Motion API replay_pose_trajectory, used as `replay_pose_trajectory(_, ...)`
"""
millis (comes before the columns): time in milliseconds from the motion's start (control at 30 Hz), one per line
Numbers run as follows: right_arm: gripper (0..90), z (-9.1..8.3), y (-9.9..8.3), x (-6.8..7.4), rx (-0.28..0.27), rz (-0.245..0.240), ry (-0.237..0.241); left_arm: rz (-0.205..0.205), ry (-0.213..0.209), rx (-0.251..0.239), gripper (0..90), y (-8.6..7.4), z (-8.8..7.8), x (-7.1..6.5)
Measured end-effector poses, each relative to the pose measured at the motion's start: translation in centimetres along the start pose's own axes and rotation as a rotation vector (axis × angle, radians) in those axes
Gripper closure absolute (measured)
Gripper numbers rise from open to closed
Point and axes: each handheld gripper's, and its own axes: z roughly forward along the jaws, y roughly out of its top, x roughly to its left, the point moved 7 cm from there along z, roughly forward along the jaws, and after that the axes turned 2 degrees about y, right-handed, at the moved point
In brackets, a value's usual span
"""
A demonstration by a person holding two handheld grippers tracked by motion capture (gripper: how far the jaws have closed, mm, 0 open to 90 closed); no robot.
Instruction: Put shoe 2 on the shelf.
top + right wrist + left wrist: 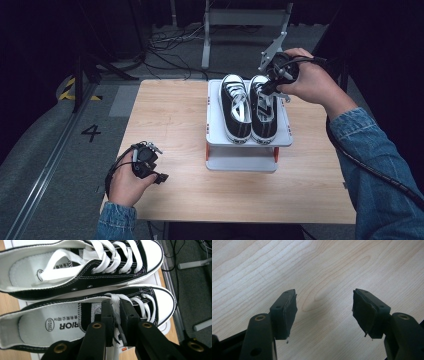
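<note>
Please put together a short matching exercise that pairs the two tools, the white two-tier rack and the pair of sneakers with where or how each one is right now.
Things:
1. left tool
2. right tool
3. pair of black canvas sneakers with white laces
4. white two-tier plastic rack with orange posts

States:
A. side by side on the top shelf
B. open above bare light wooden table
C. stands on the table's right half
D. shut on a white lace of the right-hand sneaker

Pairs: 1-B, 2-D, 3-A, 4-C
</note>
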Motion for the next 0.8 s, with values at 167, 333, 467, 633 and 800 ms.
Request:
replay_pose_trajectory(167,80.5,0.1,-0.5,0.4,-0.031,0.058,0.003,-0.004,0.001,-0.002,36.8,0.1,-0.1,0.0)
replay_pose_trajectory(333,56.6,-1.0,-1.8,0.2,-0.162,0.182,0.008,0.006,-0.003,-0.005,36.7,0.4,0.1,0.1)
replay_pose_trajectory(467,52.5,-2.1,-2.9,0.3,-0.207,0.227,-0.016,0.009,-0.003,-0.002,36.5,0.5,0.1,0.1)
replay_pose_trajectory(633,48.8,-4.3,-6.5,0.9,-0.231,0.284,-0.059,0.005,-0.001,-0.007,35.9,0.7,0.1,0.3)
replay_pose_trajectory(800,43.9,-5.0,-10.2,1.5,-0.240,0.339,-0.099,0.002,0.008,-0.017,33.1,1.0,-0.1,0.7)
